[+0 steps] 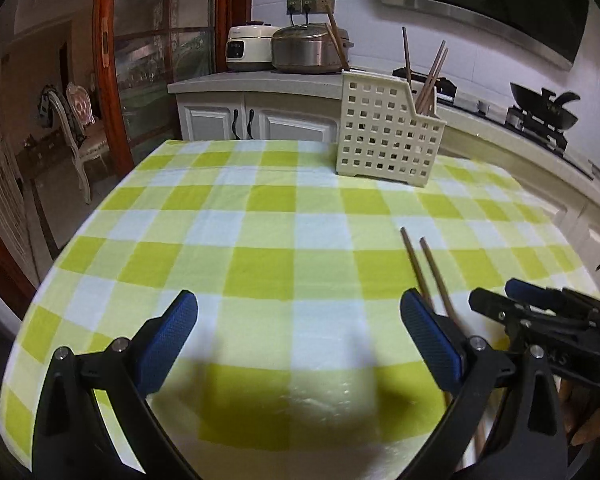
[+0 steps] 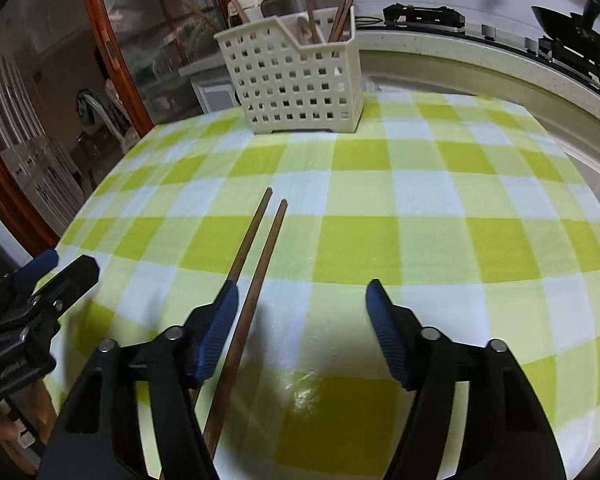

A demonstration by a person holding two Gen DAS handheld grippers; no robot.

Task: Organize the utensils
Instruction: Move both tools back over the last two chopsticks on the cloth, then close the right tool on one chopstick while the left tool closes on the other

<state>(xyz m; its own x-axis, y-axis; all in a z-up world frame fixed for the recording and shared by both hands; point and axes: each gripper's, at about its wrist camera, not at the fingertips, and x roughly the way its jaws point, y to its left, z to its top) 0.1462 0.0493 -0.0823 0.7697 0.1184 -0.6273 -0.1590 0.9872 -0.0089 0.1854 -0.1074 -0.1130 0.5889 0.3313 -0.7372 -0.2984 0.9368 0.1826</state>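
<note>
Two brown chopsticks [image 2: 269,248] lie side by side on the green checked tablecloth [image 2: 380,240], pointing toward a white perforated basket [image 2: 300,80] at the far edge. The basket holds several upright chopsticks [image 2: 346,4]. My right gripper [image 2: 300,292] is open low over the cloth; one chopstick runs between its fingers close to the left pad, the other passes under that pad [image 2: 216,332]. My left gripper [image 1: 300,312] is open with only cloth between its fingers. In the left wrist view the chopsticks [image 1: 434,270] lie just right of it, beside the right gripper [image 1: 520,308].
The table's left edge drops off toward a chair [image 1: 76,120] and a wooden door frame. Behind the basket [image 1: 384,136] runs a kitchen counter with two rice cookers [image 1: 300,50] and a wok on a stove [image 1: 548,108]. A hand [image 1: 592,420] holds the right gripper.
</note>
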